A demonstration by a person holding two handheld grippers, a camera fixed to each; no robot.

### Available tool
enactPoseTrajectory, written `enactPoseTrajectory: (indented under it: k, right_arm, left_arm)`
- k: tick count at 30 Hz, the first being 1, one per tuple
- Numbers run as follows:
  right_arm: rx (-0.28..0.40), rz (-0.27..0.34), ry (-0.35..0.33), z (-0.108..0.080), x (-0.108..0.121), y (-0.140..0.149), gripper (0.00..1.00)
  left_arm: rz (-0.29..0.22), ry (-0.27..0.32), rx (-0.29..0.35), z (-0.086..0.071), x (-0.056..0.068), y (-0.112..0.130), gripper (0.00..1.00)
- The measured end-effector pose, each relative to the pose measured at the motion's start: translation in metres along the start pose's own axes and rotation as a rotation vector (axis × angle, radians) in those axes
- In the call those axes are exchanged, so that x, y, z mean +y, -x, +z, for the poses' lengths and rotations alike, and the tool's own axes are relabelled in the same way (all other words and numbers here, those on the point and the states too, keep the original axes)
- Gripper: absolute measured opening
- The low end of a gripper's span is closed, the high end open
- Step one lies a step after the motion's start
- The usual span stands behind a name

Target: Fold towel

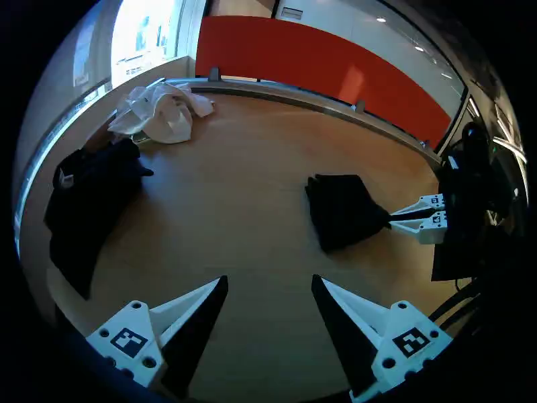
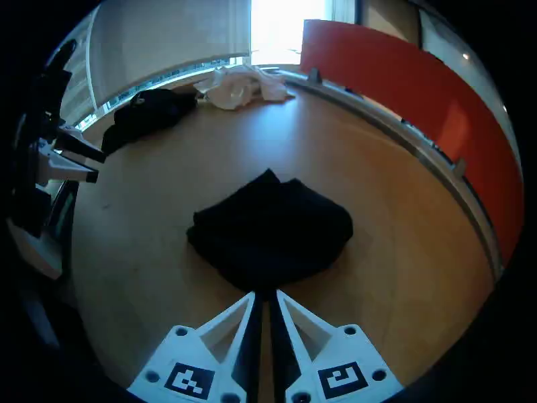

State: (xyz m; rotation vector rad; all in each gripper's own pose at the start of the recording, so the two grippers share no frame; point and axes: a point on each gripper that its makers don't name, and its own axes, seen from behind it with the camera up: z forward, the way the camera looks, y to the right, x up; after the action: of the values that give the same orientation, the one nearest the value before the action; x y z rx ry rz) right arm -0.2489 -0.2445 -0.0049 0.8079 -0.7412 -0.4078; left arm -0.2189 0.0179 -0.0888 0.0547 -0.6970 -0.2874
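The black towel [image 2: 272, 228] lies folded in the middle of the wooden desk [image 1: 255, 154]. The right gripper [image 2: 265, 302] has its fingers clenched on the towel's near edge. The left gripper [image 1: 268, 289] hangs over bare wood, fingers spread wide. A white cloth heap [image 1: 161, 111] and dark clothing [image 1: 94, 195] sit toward the far corner by a bright window [image 1: 144, 33]. A red panel [image 1: 322, 60] lines the far edge.

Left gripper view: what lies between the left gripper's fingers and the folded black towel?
Nothing. In the left gripper view, the wooden table between the open left gripper and the black towel is bare.
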Motion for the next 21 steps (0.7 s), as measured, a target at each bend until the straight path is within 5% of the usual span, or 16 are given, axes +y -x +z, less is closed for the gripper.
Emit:
enactPoseTrajectory:
  k: [12, 21]
  right_arm:
    - [0.139, -0.071, 0.058, -0.043, 0.022, -0.09, 0.07]
    - [0.182, -0.065, 0.108, -0.077, 0.043, -0.11, 0.07]
  left_arm:
    - [0.02, 0.017, 0.032, -0.006, 0.007, -0.017, 0.92]
    - [0.034, 0.027, 0.049, -0.008, 0.013, -0.028, 0.92]
